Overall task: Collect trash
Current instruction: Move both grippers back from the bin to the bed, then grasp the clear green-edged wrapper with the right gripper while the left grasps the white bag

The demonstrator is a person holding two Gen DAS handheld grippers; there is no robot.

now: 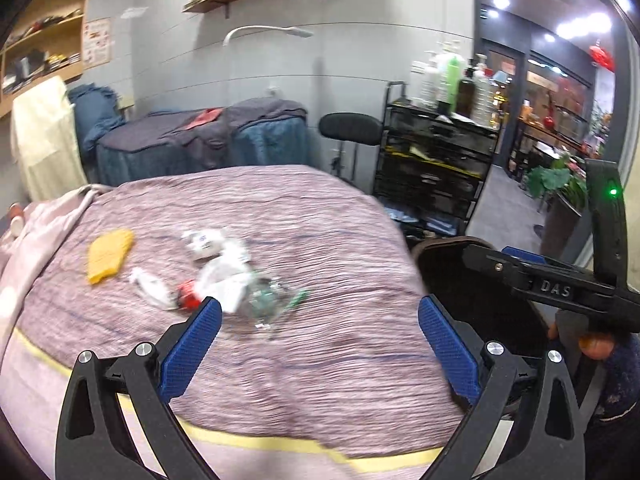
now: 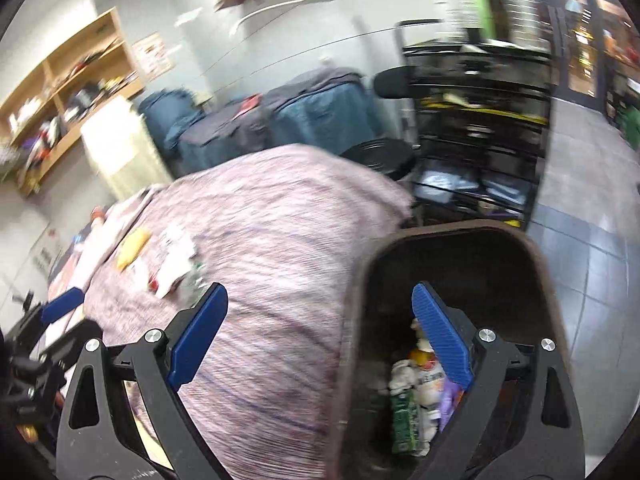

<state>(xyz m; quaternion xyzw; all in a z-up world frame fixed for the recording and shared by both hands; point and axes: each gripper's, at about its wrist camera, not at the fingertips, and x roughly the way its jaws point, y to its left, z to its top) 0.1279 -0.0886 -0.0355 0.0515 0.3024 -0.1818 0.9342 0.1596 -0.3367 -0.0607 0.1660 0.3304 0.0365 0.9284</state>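
Note:
A pile of trash lies on the purple striped bed cover (image 1: 304,232): a yellow cloth-like piece (image 1: 109,254), white wrappers (image 1: 218,258), a small red item (image 1: 188,294) and clear crumpled plastic (image 1: 264,300). My left gripper (image 1: 320,320) hovers open just in front of the pile, nothing between its blue fingers. A dark brown bin (image 2: 452,248) stands beside the bed and holds several wrappers and a green carton (image 2: 404,416). My right gripper (image 2: 320,308) is open and empty, straddling the bin's rim. The trash pile (image 2: 172,260) shows far left in the right wrist view.
A black trolley (image 1: 436,160) with bottles stands beyond the bed, with a round black stool (image 1: 352,128) next to it. A second covered bed (image 1: 200,136) sits by the grey wall. Wooden shelves (image 1: 44,36) hang at the left. A tiled floor (image 2: 588,216) runs right of the bin.

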